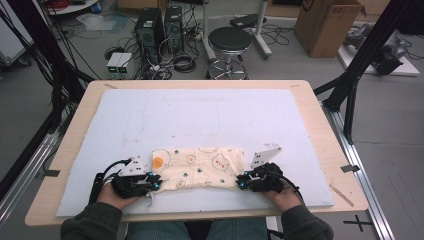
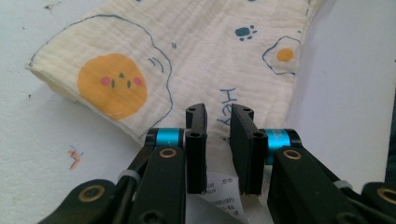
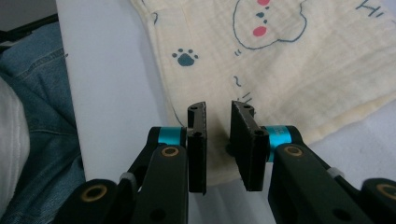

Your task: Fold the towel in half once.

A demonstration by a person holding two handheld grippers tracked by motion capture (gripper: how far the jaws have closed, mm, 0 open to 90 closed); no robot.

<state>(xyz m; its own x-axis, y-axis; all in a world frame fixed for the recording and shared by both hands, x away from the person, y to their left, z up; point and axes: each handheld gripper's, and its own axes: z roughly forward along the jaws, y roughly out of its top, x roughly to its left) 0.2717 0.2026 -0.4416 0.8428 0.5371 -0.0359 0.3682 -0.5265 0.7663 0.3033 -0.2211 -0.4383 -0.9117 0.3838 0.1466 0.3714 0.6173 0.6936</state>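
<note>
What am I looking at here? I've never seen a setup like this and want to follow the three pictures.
A person sits at a table holding a hand-held two-jaw gripper in each hand; there is no robot arm. The high view looks down from above the person. The left gripper and the right gripper each sit at one end of a folded cream muslin cloth printed with fried eggs, paw prints and cartoon faces, lying on a pale blue mat. The other two pictures come from cameras riding on the grippers, looking along their black jaws. In both, the jaws stand a narrow gap apart over the cloth's edge; whether they pinch it, I cannot tell. A white care label shows under the left gripper.
</note>
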